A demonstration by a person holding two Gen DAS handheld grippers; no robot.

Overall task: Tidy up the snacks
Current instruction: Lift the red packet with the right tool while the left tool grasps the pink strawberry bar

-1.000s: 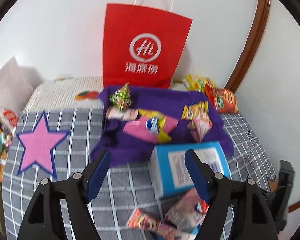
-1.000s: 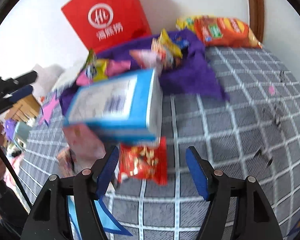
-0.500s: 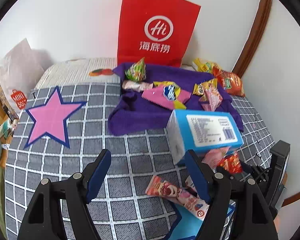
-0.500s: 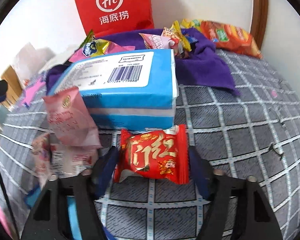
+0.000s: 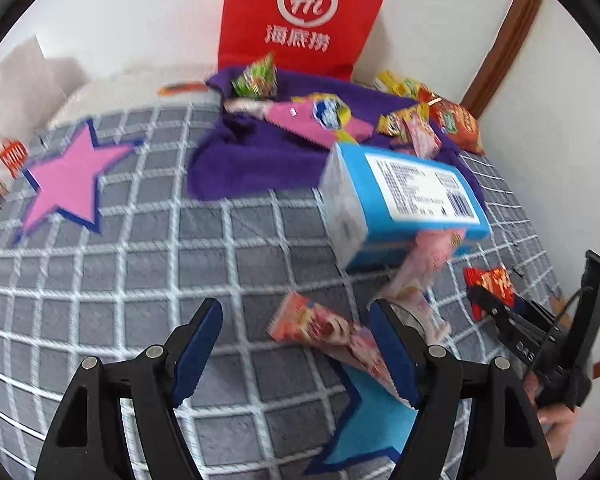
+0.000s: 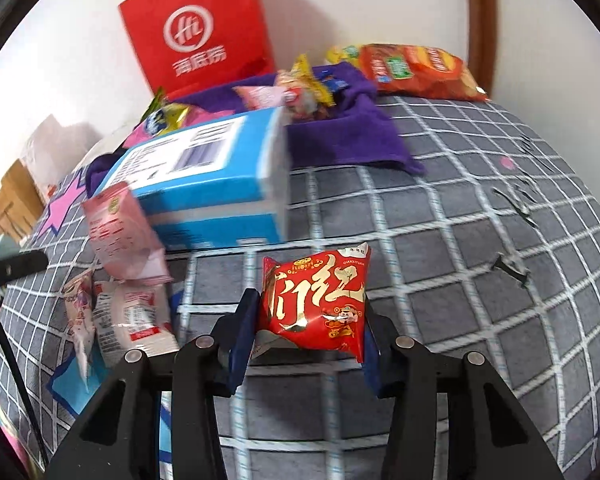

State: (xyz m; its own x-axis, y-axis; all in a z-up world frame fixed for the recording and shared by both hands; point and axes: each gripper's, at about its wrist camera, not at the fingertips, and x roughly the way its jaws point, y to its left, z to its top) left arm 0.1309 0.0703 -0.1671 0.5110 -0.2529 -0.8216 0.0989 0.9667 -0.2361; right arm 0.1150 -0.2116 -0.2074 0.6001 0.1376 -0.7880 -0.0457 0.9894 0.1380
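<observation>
My right gripper [image 6: 306, 330] is shut on a red snack packet [image 6: 316, 300] with gold characters and holds it just above the grey checked bedspread [image 6: 480, 240]; the packet also shows in the left wrist view [image 5: 490, 282]. My left gripper [image 5: 296, 344] is open and empty above the bedspread, near a pink-red snack stick [image 5: 328, 332]. A blue box [image 5: 404, 204] lies behind, with pink packets [image 6: 120, 236] leaning on it. Several more snacks [image 5: 320, 120] lie on a purple cloth [image 5: 256, 160].
A red paper bag [image 5: 300, 16] stands against the wall at the back. An orange chip bag [image 6: 416, 70] lies at the far right corner. A pink star [image 5: 68, 176] is on the bedspread at left. A blue star patch [image 5: 376, 428] lies by my left gripper.
My right gripper has closed on the red packet and lifted it slightly. My left gripper has moved lower and closer to the bedspread, staying open.
</observation>
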